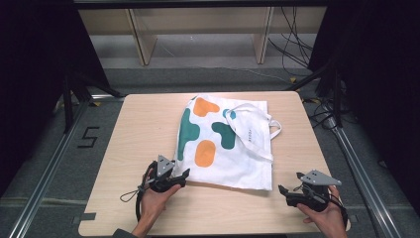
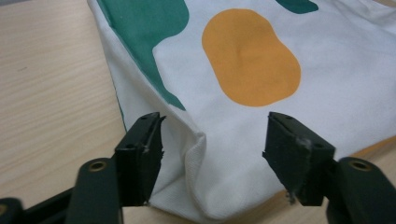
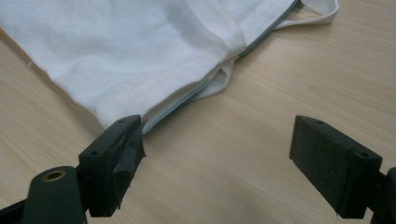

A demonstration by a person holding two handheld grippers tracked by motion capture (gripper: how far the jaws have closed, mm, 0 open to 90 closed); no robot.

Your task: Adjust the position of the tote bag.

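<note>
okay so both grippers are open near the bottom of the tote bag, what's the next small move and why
Probably close the left hand-held gripper on the tote bag. Its near corner already sits between the open jaws in the left gripper view, so a pinch should catch the cloth. The right hand-held gripper, also open, has only bare table between its jaws, with the bag's other corner just past one of them, so it would need to shift first.

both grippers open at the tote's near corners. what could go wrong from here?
1. The left gripper straddles a creased corner of the tote bag; closing may pinch only the top layer, so the bag could open when lifted.
2. The right gripper has mostly bare table between its fingers; it may miss the corner.
3. The loose handles could snag.
</note>
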